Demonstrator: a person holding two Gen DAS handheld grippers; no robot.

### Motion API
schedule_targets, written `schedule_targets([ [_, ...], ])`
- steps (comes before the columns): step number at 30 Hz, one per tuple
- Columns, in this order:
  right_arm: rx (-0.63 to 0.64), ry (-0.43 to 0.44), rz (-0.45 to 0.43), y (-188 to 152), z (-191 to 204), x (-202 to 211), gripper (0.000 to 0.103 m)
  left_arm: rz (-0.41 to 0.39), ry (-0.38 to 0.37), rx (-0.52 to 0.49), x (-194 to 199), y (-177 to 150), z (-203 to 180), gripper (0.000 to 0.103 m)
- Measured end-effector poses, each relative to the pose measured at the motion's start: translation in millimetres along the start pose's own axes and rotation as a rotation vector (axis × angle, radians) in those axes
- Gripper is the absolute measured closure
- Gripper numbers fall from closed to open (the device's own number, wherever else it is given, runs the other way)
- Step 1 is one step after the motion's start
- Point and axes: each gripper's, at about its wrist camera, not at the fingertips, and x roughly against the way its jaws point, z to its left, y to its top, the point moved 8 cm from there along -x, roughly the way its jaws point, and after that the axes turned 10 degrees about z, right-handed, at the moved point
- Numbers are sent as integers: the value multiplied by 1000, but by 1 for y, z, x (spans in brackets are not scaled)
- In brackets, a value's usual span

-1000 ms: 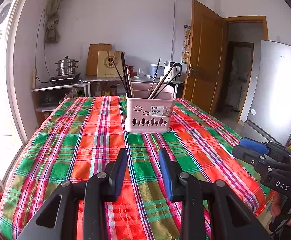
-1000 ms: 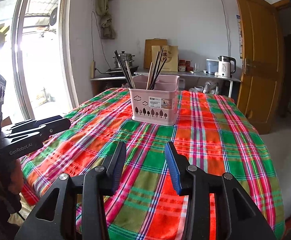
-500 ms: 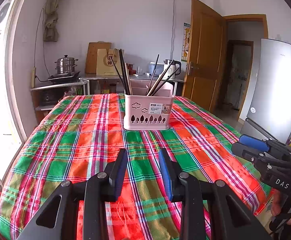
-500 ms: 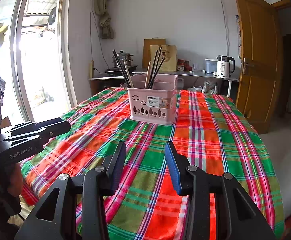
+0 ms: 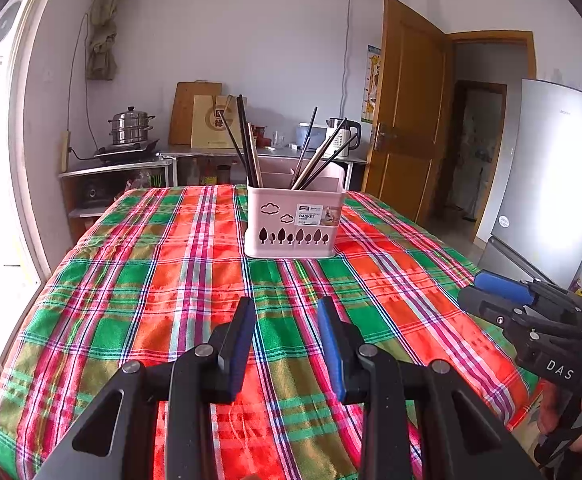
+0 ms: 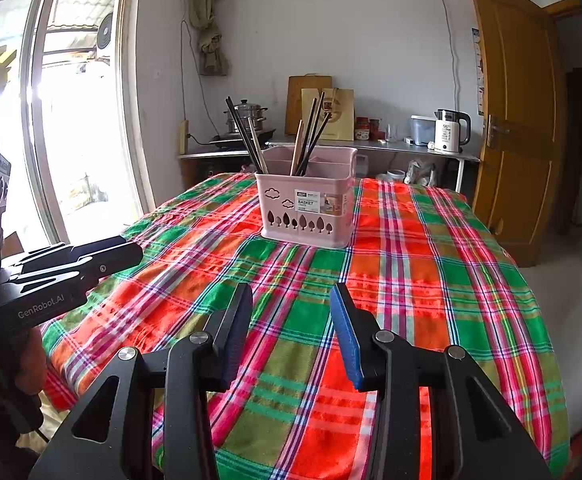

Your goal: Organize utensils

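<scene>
The tabletop (image 5: 139,320) with its checked cloth carries only a pink basket (image 5: 295,220) near the far middle, and I see no loose utensil lying on the cloth. The chopsticks (image 5: 247,144) stand already in its compartments, leaning outward, so I judge the sorting is almost or fully done. My left gripper (image 5: 287,344) is narrowly open and empty, my right gripper (image 6: 291,332) is wider and empty, both well apart from the basket.

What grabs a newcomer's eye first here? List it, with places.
The bright plaid tablecloth fills the middle of both views. A pink basket stands on its far half, with chopsticks sticking up from its compartments. Nearest the cameras, the left gripper and right gripper hang over the cloth's near edge, jaws apart and empty.
</scene>
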Motion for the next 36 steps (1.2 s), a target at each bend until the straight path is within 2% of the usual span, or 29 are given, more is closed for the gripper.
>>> schedule_targets([
  [36, 4, 3, 5, -1, 1, -3, 62, 0, 13, -10, 1, -3, -5, 71],
])
